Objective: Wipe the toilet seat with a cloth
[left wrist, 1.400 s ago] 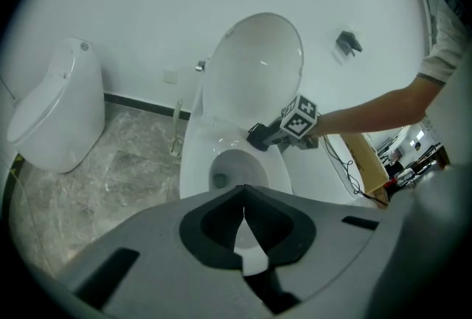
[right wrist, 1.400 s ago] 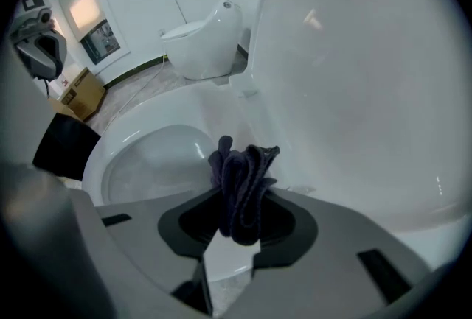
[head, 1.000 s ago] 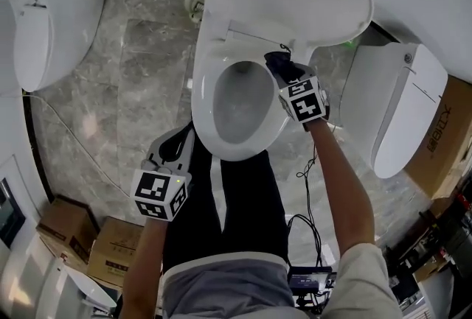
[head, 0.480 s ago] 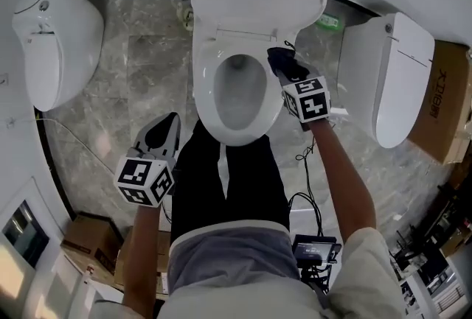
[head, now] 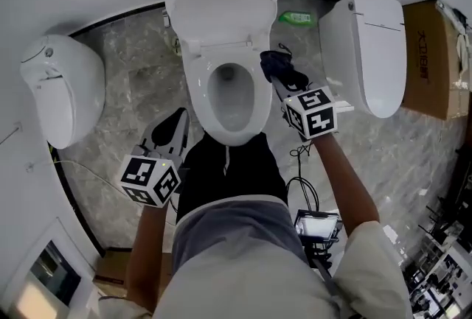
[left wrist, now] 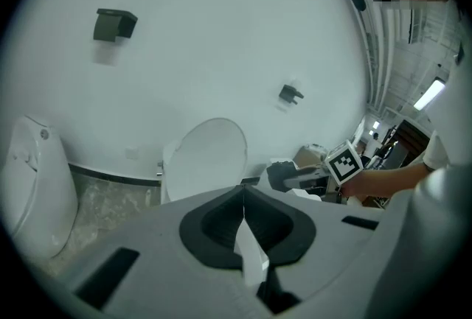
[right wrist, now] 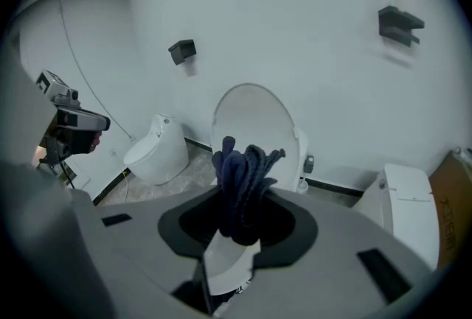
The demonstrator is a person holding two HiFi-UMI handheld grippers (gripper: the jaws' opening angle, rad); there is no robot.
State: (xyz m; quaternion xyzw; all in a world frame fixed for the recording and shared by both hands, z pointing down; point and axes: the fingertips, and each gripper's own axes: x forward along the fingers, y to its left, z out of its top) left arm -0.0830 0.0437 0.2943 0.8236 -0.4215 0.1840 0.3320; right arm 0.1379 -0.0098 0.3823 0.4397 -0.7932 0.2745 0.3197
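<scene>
The cloth hangs in the air just beside the right edge of the toilet seat, touching nothing, so no wiping is under way. The seat lies down with the lid raised behind it and looks clean and white. Whether it has been wiped all round I cannot tell; it looks like either a pause or the end of the job.

The right gripper has its jaws clamped on the bunched dark cloth. The left gripper, near the seat's left front, has its jaws pressed together with nothing between them.
</scene>
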